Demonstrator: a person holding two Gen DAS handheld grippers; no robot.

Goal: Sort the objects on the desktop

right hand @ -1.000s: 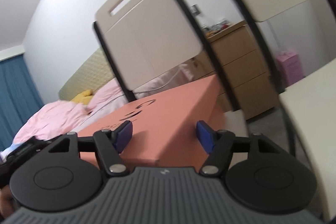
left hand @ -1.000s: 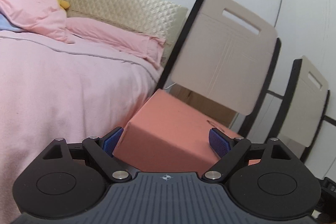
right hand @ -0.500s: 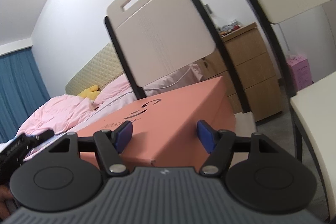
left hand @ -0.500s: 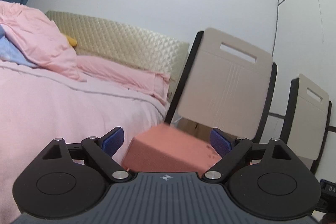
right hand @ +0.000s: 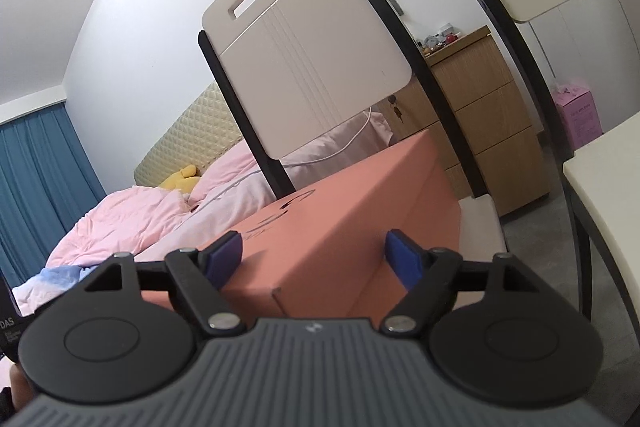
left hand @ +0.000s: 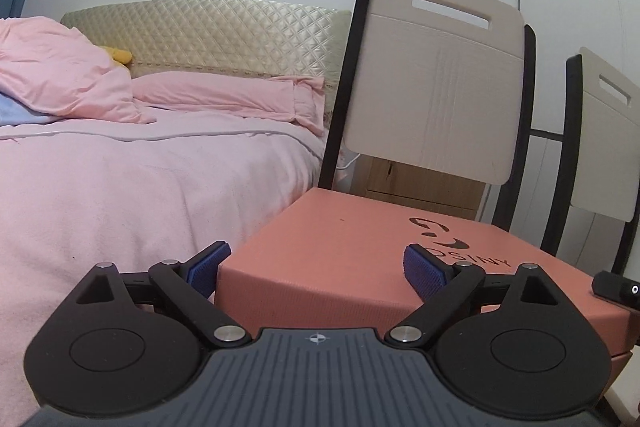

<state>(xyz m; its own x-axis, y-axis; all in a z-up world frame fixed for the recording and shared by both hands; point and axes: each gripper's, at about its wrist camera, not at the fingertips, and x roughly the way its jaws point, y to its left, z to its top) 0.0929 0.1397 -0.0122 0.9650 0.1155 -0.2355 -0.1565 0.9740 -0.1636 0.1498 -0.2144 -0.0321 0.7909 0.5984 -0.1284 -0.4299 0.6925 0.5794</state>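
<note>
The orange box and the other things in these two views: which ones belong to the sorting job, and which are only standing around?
Belong to the job:
- orange box, on the chair seat
- left gripper, jaws open at the box corner
- right gripper, jaws open at another corner

Only standing around:
- chair
- bed
- wooden drawers
- pink carton

The box point(left hand: 360, 227) is salmon-orange with a black logo and lettering on its lid, and each tongs point(left hand: 316, 263) carries ribbed blue pads point(left hand: 424, 269) on black arms. The bed point(left hand: 140, 179) is pink under a cream diamond-quilted headboard point(left hand: 208, 35), and the 2 chair backs point(left hand: 436, 75) are beige in black frames. A blue curtain point(right hand: 36, 179) hangs beside a wood-grain dresser point(right hand: 492, 115).
</note>
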